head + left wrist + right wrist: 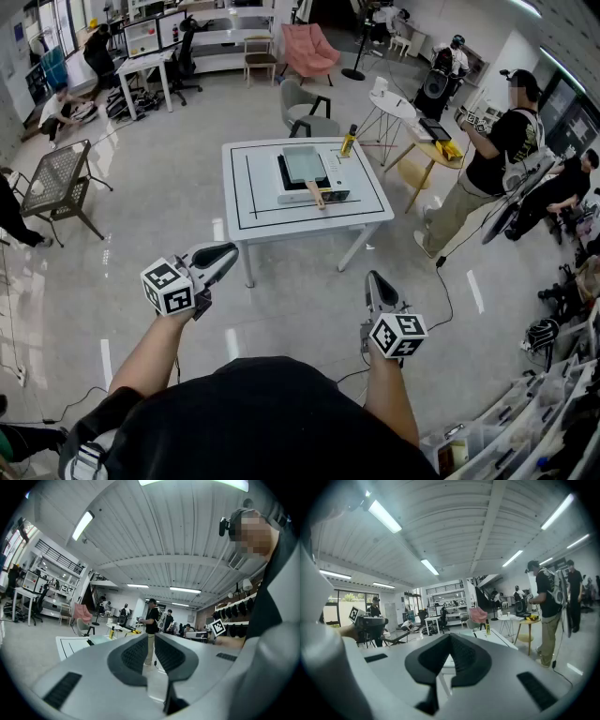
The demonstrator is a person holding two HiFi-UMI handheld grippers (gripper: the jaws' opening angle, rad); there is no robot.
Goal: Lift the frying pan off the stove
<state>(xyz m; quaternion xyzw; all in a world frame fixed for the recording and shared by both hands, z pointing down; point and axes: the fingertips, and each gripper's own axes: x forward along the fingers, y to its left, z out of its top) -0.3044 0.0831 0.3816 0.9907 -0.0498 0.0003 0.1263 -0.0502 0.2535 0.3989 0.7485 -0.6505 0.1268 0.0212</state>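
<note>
A grey-green rectangular frying pan [304, 163] with a wooden handle [315, 195] sits on a portable stove [330, 190]. The stove stands on a white square table [253, 192] some way ahead of me across the floor. My left gripper [223, 257] is held at waist height, far short of the table, and is shut with nothing in it. My right gripper [375, 282] is also shut and empty, equally far from the pan. In the left gripper view the closed jaws [150, 638] point level across the room. In the right gripper view the gripper [450, 640] aims towards the table [494, 638].
A yellow bottle [349, 141] stands at the table's far right corner. A person in black [492, 159] stands to the right beside small side tables [427, 155]. A grey chair [306, 110] is behind the table, a mesh bench [58, 178] to the left, and storage bins [525, 422] at the lower right.
</note>
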